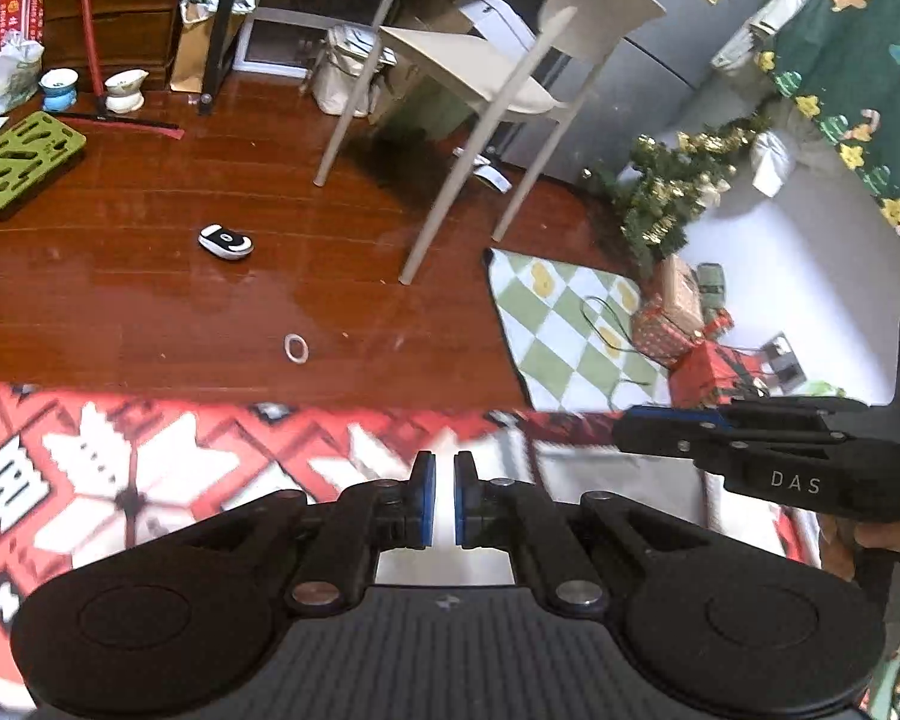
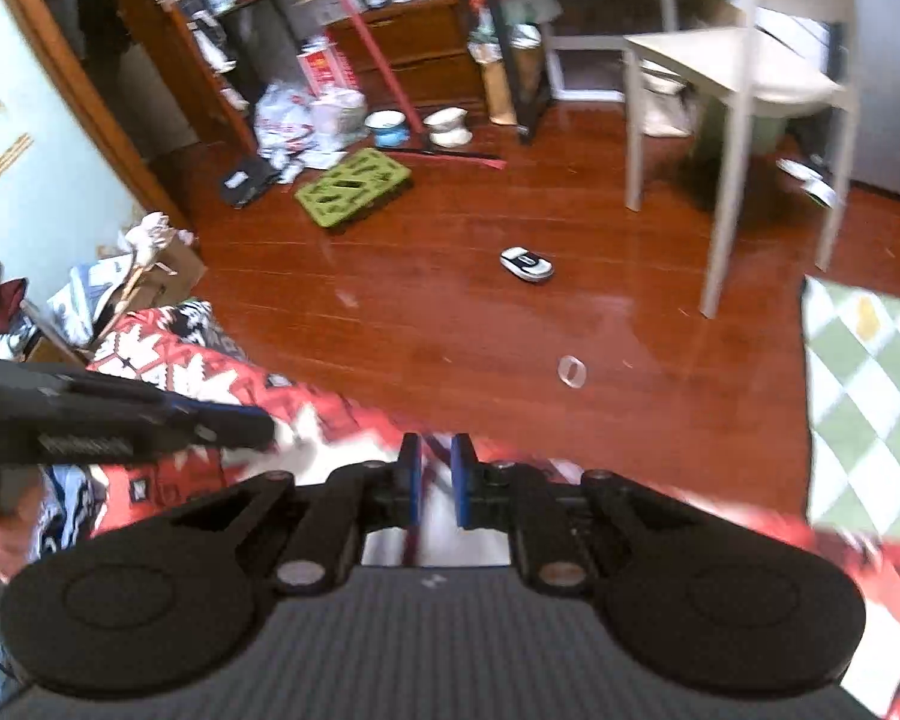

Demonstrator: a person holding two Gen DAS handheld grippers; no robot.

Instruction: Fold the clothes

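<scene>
Grippers: two, left gripper (image 1: pixel 443 498) and right gripper (image 2: pixel 435 480)
Chairs: one white chair (image 1: pixel 498 78)
Bowls: two, blue bowl (image 1: pixel 59 87) and white bowl (image 1: pixel 125 90)
Green trays: one green tray (image 1: pixel 24 159)
Rings: one ring (image 1: pixel 296 348) (small, pale, on the floor)
Slippers: one slipper (image 1: pixel 225 241)

The dark reddish wooden plank floor (image 1: pixel 150 300) is polished and glossy, mirroring the light. The red-and-white patterned cloth (image 1: pixel 150 480) looks soft and matt. The pale moulded plastic chair (image 1: pixel 498 72) is smooth; the black plastic left hand-held gripper (image 1: pixel 444 501) is matt, with blue pads (image 1: pixel 429 498).
</scene>
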